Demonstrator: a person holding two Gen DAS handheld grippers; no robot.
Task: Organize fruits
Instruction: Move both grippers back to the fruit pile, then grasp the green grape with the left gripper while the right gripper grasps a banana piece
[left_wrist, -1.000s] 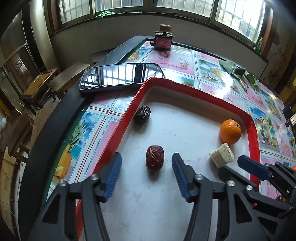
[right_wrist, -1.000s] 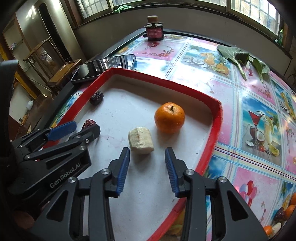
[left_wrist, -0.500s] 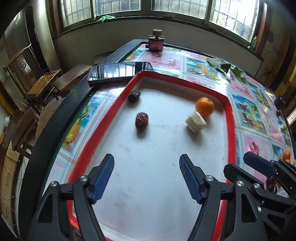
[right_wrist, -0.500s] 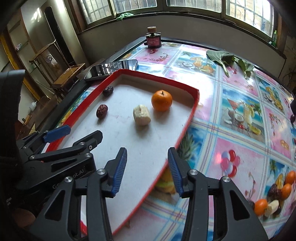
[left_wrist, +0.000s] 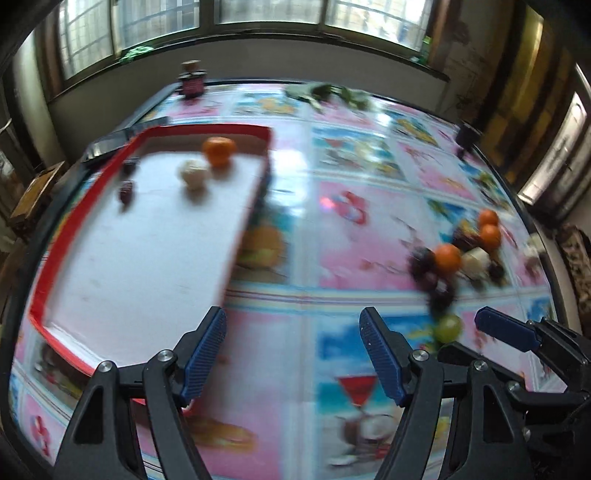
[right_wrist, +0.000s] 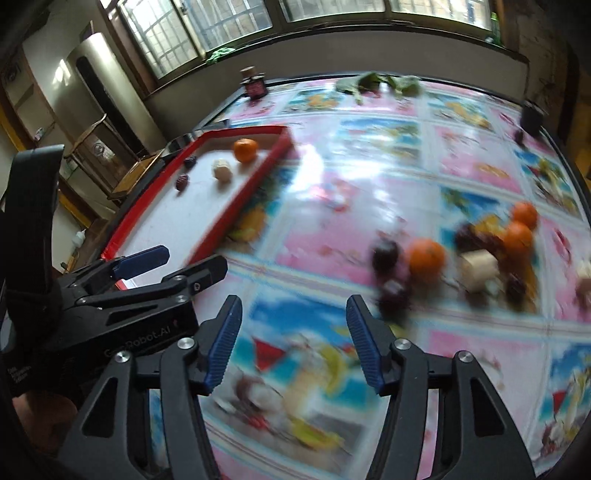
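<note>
Your left tool (left_wrist: 291, 354) is hanging empty with jaws apart, and your right tool (right_wrist: 293, 343) is opening its jaws on nothing, both over the desk (right_wrist: 332, 206). Ahead to their right, the loose fruit pile (right_wrist: 461, 254) is lying blurred; ahead to their left, the red tray (left_wrist: 92, 192) is holding an orange (left_wrist: 218, 149).

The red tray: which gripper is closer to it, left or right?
Left. The left gripper hangs right at the red tray's near corner, one finger over its rim. The right gripper is over the tablecloth, toward the loose fruit pile; its jaws are opening, empty.
</note>
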